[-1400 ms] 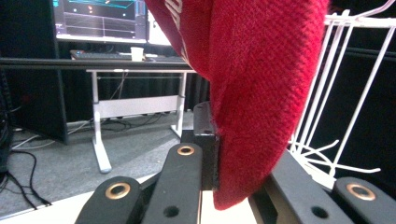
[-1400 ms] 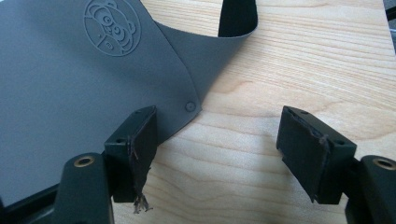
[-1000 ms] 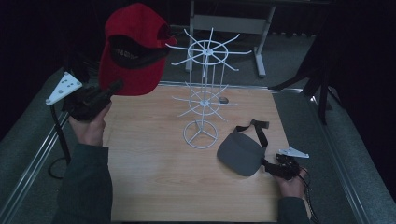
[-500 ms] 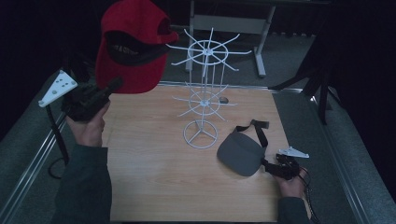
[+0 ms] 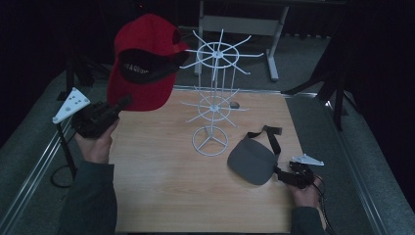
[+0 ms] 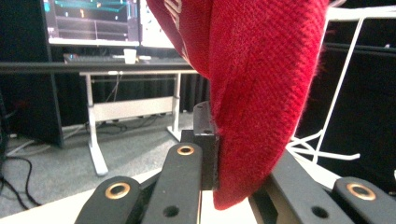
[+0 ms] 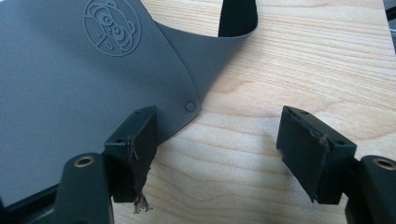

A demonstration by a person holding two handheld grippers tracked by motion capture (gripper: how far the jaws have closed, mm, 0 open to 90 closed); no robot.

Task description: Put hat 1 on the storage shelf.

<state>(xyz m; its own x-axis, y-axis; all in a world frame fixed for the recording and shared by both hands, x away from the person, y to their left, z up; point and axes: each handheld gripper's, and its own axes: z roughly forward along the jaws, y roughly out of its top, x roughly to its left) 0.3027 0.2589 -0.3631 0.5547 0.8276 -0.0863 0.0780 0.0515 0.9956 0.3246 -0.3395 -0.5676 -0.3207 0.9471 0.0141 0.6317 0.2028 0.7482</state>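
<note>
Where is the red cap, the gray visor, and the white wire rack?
red cap (image 5: pixel 142 58), high view, on its red crown.
gray visor (image 5: pixel 252 160), high view, on the middle of its flat gray brim.
white wire rack (image 5: pixel 219 52), high view, on the hub of its top ring of spokes.

The high view is dim, the room around the table (image 5: pixel 161 196) falling to near black, and only the wooden top and the red cap (image 5: pixel 144 63) catch soft light from above. In the left gripper view the red knit pinched between the jaws is sharp and well lit, while the screens (image 6: pixel 93 21) far beyond the jaws glow bright. The right gripper view is evenly lit and crisp, with wood grain clear between the jaws and no glare.
</note>
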